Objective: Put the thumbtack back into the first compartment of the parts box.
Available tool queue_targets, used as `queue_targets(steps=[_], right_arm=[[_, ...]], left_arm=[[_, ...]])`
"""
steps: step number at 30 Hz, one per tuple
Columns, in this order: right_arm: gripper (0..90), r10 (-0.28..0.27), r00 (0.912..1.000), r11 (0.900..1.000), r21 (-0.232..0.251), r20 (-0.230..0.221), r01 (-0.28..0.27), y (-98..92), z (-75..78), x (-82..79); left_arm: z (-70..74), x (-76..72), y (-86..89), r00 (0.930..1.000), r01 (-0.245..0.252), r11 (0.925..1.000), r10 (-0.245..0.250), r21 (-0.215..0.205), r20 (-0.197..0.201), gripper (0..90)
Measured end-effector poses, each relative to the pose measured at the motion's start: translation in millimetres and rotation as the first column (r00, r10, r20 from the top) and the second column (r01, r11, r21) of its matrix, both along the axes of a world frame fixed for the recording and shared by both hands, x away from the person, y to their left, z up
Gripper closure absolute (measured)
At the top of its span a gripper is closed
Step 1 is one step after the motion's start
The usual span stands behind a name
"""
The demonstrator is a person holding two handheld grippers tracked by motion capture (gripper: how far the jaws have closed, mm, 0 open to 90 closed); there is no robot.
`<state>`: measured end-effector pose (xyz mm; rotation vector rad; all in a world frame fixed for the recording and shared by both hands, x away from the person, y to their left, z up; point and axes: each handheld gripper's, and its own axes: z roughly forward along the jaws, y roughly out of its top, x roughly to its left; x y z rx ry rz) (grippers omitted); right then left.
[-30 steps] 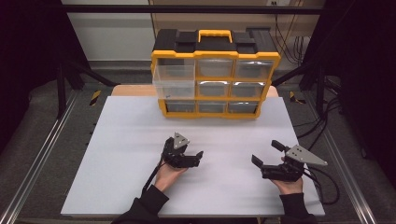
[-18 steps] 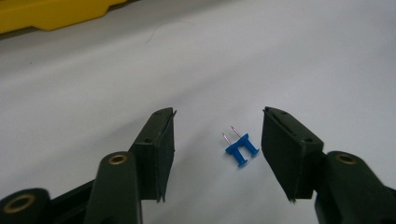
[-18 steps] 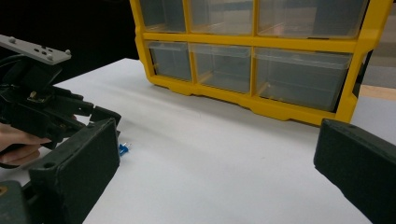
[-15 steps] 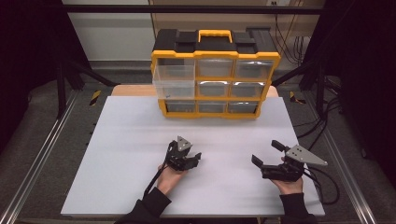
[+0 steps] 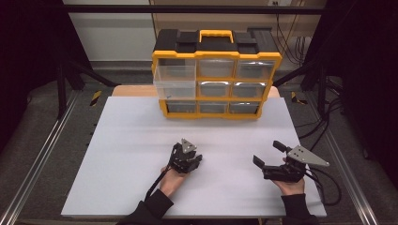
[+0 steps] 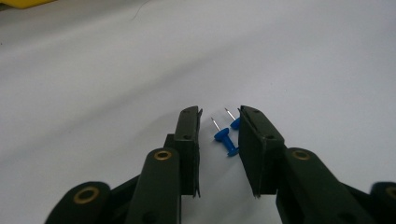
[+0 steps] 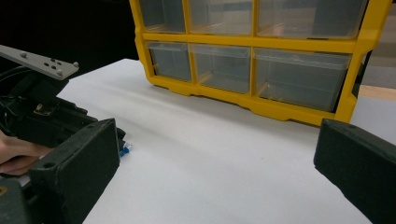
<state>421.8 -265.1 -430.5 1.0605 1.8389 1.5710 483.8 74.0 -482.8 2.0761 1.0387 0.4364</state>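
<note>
L tool sits low over the white surface, near its front edge, w/ two blue pushpins lying between its black jaws. Jaws have just been closing in on them. The nearer pin lies in the gap, metal point aimed away from the camera; its head looks to be right at the right-hand jaw, but can't tell if it's touching. The 2nd pin is half hidden behind that same jaw's tip. The left-hand jaw is clear of both, so no squeeze on the pins yet. In the high view the L tool is in the person's left hand, roughly centre-front of the surface.

R tool rests to the right, well apart from the L one, jaws spread wide w/ nothing between them. From its own view, a bit of blue pin shows under the L tool.

Yellow-and-black drawer organizer stands at the far edge, clear drawers in 3 rows; one left-column drawer is pulled out. No readable brand, label or writing anywhere on it or the tools.
</note>
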Motion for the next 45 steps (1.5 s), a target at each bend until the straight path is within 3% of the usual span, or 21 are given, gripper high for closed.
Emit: queue_targets(steps=[13, 25, 30, 39, 45], right_arm=[[1.3, 0.002, 1.0, 1.0, -0.002, 0.004, -0.002, -0.5, 0.1, 0.2], [1.3, 0.002, 1.0, 1.0, -0.001, 0.008, -0.002, -0.8, 0.3, 0.3], [1.3, 0.003, 0.9999, 1.0, 0.007, 0.011, -0.003, -0.5, 0.4, 0.2], [1.3, 0.003, 1.0, 1.0, 0.002, 0.007, -0.003, -0.8, 0.5, 0.1], [1.3, 0.0, 1.0, 1.0, 0.002, -0.001, 0.0, 0.1, 0.1, -0.1]], left_arm=[[-0.4, -1.9, -2.4, 1.0, -0.001, 0.9998, 0.001, 0.018, 0.009, 80.7], [0.2, -3.1, -2.8, 0.9999, 0.011, 0.9994, -0.011, 0.033, 0.01, 80.7], [0.9, -5.1, -3.1, 0.9995, 0.025, 0.998, -0.026, 0.058, 0.017, 78.9], [1.3, -5.4, -3.5, 0.999, 0.036, 0.9964, -0.038, 0.077, 0.026, 84.4], [2.0, -3.5, -0.1, 0.9991, 0.04, 0.9977, -0.041, 0.055, 0.013, 84.7]])
